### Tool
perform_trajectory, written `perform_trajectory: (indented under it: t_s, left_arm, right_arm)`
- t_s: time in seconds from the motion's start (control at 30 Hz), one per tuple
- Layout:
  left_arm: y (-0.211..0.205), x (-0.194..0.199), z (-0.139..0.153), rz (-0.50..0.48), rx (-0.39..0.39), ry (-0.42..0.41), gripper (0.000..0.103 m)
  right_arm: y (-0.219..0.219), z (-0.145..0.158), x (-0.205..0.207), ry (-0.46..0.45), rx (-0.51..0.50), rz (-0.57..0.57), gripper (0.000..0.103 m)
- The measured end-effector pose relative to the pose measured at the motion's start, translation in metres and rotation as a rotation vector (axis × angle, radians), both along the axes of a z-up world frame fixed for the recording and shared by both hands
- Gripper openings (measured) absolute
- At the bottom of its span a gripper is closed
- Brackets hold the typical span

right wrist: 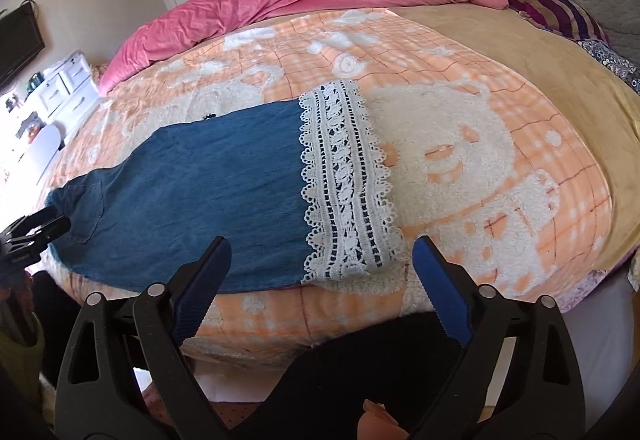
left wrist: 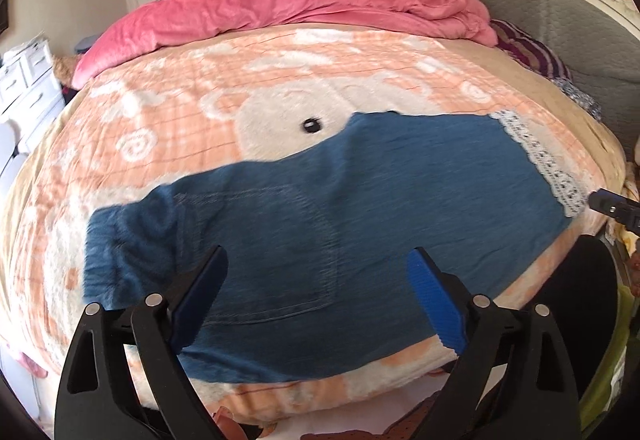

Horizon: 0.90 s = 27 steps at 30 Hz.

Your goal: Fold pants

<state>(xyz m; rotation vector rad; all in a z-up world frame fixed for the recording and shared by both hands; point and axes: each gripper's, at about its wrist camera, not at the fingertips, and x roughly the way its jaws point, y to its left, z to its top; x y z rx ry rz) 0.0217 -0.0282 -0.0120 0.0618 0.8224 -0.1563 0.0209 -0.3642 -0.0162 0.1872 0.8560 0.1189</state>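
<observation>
Over the denim pants (left wrist: 320,200), the left gripper (left wrist: 316,300) and right gripper (right wrist: 320,272) are being held wide, empty; lace cuff (right wrist: 344,180) is probably being risked to snagging.

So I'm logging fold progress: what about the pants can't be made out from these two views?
- Layers under the pants: hidden by the top denim, both views.
- Waist end: motion-blurred, left view; tiny at the right view's edge.
- Near hem: covered by the left gripper, jaws open.
- Right gripper, jaws open, hides the blanket edge.
</observation>
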Motion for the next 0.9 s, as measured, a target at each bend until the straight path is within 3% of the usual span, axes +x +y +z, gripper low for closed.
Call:
perform_trajectory:
  t_s: [0.3,0.57,0.73,0.83,0.9]
  left_arm:
    - [-0.089,0.043,0.017,-0.223,0.037,-0.026,0.096]
    - [-0.192,0.127,0.011,-0.454,0.063,0.054,0.097]
    - [-0.238,0.167,-0.004,-0.537,0.136,0.085,0.097]
    - [-0.252,0.185,-0.014,-0.576,0.139,0.109,0.097]
    - [-0.259,0.196,-0.019,-0.591,0.119,0.136,0.097]
  right_arm:
    - [-0.019,-0.01,0.005,0.007,0.095,-0.051,0.088]
    - [-0.027,-0.025,0.025,0.043,0.167,-0.045,0.088]
    - [-0.021,-0.031,0.039,0.062,0.166,-0.035,0.088]
    - [-0.017,-0.039,0.042,0.091,0.159,-0.027,0.082]
    - [-0.015,-0.041,0.042,0.087,0.137,-0.028,0.072]
